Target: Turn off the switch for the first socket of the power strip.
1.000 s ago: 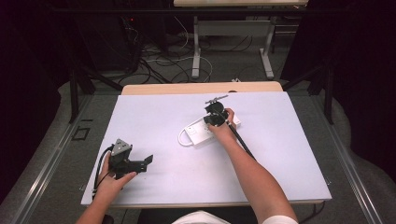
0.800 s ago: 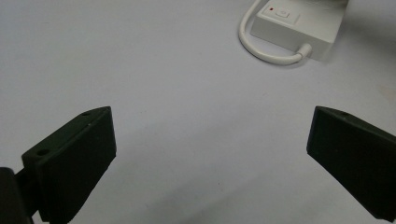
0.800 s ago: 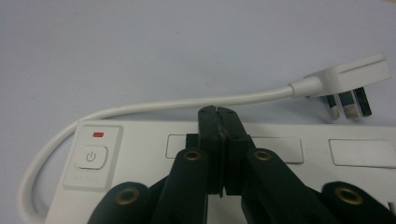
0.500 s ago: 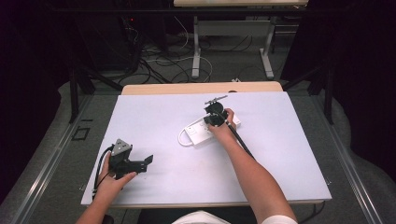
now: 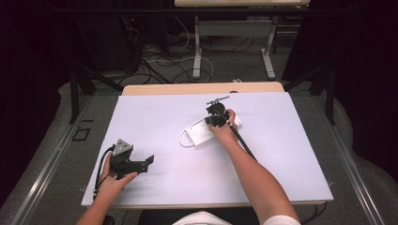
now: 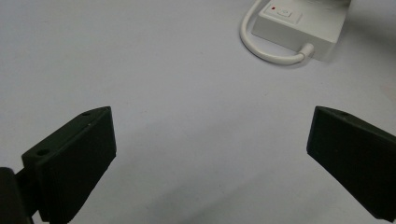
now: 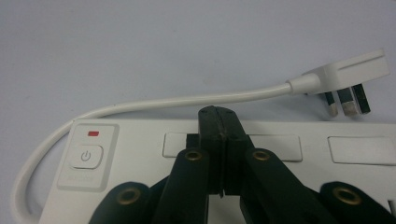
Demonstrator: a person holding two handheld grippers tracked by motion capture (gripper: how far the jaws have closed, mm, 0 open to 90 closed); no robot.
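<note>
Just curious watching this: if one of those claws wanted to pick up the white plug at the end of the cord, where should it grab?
Probably the plug by its flat white body, jaws closing on the two broad faces, approaching from the side away from the prongs. The body is thin and lies beside the power strip, with the cord leaving one end.

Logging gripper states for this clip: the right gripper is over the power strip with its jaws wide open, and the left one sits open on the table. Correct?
Not quite. The right gripper is over the power strip, but its jaws are pressed shut, as the right gripper view shows. The left gripper does sit open on the table.
</note>
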